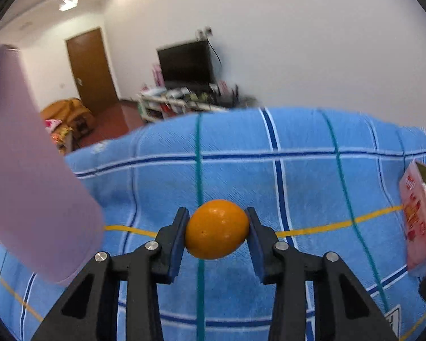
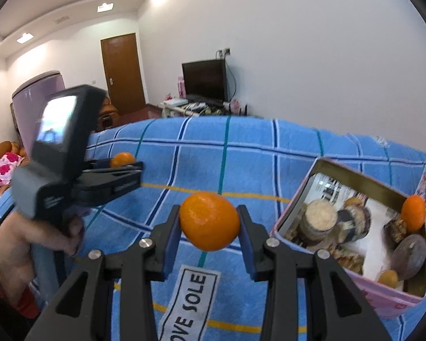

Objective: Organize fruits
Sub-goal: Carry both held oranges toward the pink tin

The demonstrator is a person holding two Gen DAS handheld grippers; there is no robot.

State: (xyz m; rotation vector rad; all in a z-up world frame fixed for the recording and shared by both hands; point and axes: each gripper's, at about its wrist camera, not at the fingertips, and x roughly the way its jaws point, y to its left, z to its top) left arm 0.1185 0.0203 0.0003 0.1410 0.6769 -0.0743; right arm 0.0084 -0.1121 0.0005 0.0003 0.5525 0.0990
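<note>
The left hand-held gripper [image 1: 217, 230] is held level above the bed, its black jaws with blue pads clenched on an orange [image 1: 217, 229]; the fruit is pinched at its two sides, so that its slightly longer axis runs across from pad to pad; its skin is smooth and glossy. In the right wrist view the same tool is seen from the side, gripped from below by a bare hand [image 2: 62, 236], pointing to the right, with its orange just showing above the jaws. The right hand-held gripper [image 2: 209, 223] is likewise closed on a second orange [image 2: 209, 221]; this fruit is rounder and dimpled, its broader axis again lying across the jaws; it is carried clear of the bedcover. Below both tools a blue checked blanket [image 1: 312, 187] is spread over the bed; it is woven, crossed by dark blue, white, green and yellow lines, and a white label with black lettering [image 2: 190, 304] is sewn on it. To the right a rectangular tin box [image 2: 363, 287] with pink outer walls and a metallic inside is set tilted on the blanket; a third orange [image 2: 414, 213] is lodged in its far corner, and a smaller one [image 2: 388, 278] lies near its front wall, among printed pictures of food on the bottom. A lilac fridge [image 2: 39, 85] with rounded corners is seen at the left.
</note>
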